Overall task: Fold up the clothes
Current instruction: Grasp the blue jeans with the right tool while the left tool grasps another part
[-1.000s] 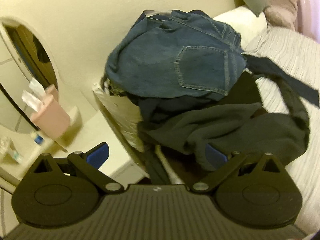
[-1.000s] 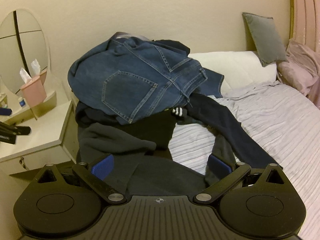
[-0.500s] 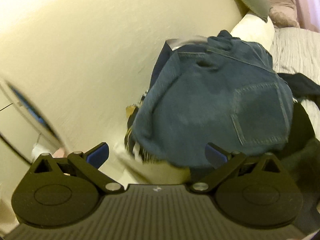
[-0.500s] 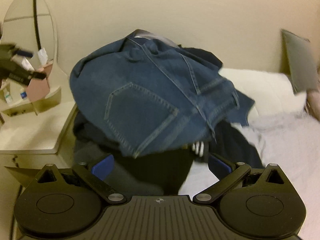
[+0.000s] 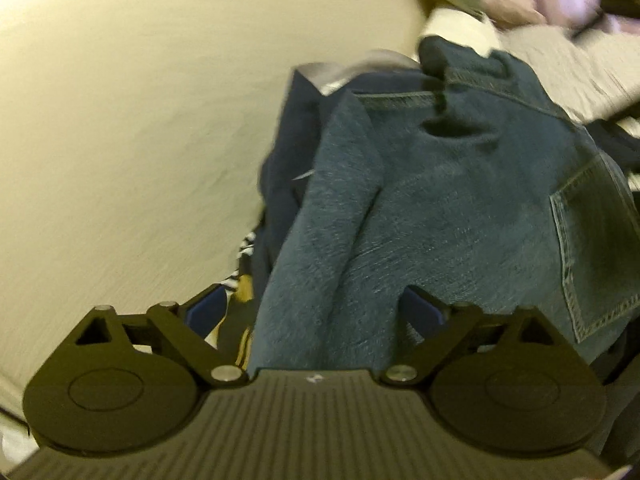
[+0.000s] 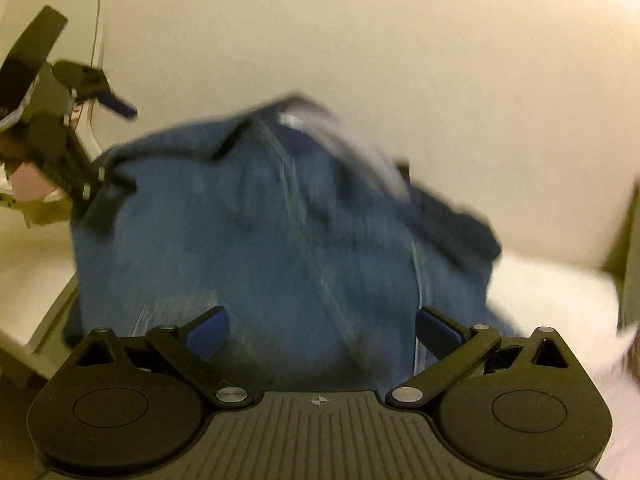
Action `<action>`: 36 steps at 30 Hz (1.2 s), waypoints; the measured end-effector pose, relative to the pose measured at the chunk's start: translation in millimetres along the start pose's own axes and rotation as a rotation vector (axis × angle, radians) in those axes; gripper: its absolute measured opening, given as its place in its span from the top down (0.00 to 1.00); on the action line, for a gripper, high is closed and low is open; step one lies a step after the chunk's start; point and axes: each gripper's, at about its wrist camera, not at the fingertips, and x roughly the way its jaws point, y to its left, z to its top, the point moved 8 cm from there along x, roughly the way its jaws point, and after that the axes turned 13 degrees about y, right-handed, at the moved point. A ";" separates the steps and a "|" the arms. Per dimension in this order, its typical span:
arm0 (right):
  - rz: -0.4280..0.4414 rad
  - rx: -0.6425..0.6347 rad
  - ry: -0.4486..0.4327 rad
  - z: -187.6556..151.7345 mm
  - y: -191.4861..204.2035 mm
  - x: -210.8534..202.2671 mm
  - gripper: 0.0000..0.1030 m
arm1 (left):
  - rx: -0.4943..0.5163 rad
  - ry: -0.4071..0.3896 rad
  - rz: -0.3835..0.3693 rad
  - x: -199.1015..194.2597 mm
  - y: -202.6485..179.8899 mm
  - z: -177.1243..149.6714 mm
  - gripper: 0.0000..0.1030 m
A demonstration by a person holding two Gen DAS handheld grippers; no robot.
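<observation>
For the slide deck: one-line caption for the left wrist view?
Open left gripper closing in on blue jeans atop the clothes pile, cream wall behind.

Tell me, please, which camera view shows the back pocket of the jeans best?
The left wrist view: the back pocket shows at the right edge, its stitched outline fairly sharp against the jeans. The right wrist view shows the jeans only as a motion-blurred blue heap with faint seams; no pocket can be made out there.

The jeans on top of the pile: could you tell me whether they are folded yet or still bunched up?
Still bunched up. The jeans sit in a rumpled heap with creases, the back pocket skewed. Both claws, left and right, are open around them.
</observation>
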 end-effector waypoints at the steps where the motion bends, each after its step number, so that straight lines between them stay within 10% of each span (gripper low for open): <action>1: -0.003 -0.023 -0.016 12.2 -0.5 4.3 0.01 | 0.012 0.001 -0.014 2.6 -2.0 -0.8 0.20; 5: 0.013 -0.111 -0.025 49.4 6.5 26.3 0.04 | 0.025 0.001 -0.053 4.4 -8.7 -3.0 0.50; 8: 0.029 -0.129 0.001 62.2 10.2 43.2 0.36 | 0.013 -0.009 -0.023 -5.0 -9.4 -4.3 0.77; 10: 0.026 -0.111 0.022 64.7 9.3 53.1 0.37 | -0.008 -0.025 -0.027 -12.8 -7.9 -5.3 0.88; 13: 0.019 -0.087 0.051 68.5 8.1 66.8 0.58 | -0.024 -0.068 -0.033 -25.7 -8.0 -5.4 0.95; 14: 0.004 -0.093 0.041 69.9 7.9 63.5 0.79 | -0.026 -0.087 -0.032 -30.4 -8.5 -5.1 0.95; 21: -0.061 0.084 -0.071 46.5 -30.2 -11.2 0.86 | -0.029 -0.329 -0.076 -107.0 -33.0 30.9 0.97; 29: -0.223 0.355 -0.222 -41.1 -119.1 -172.2 0.87 | 0.142 -0.621 -0.227 -242.4 -144.5 129.7 0.97; 36: -0.367 0.585 -0.254 -214.2 -133.7 -328.8 0.87 | 0.358 -0.758 -0.448 -362.8 -344.1 135.1 0.97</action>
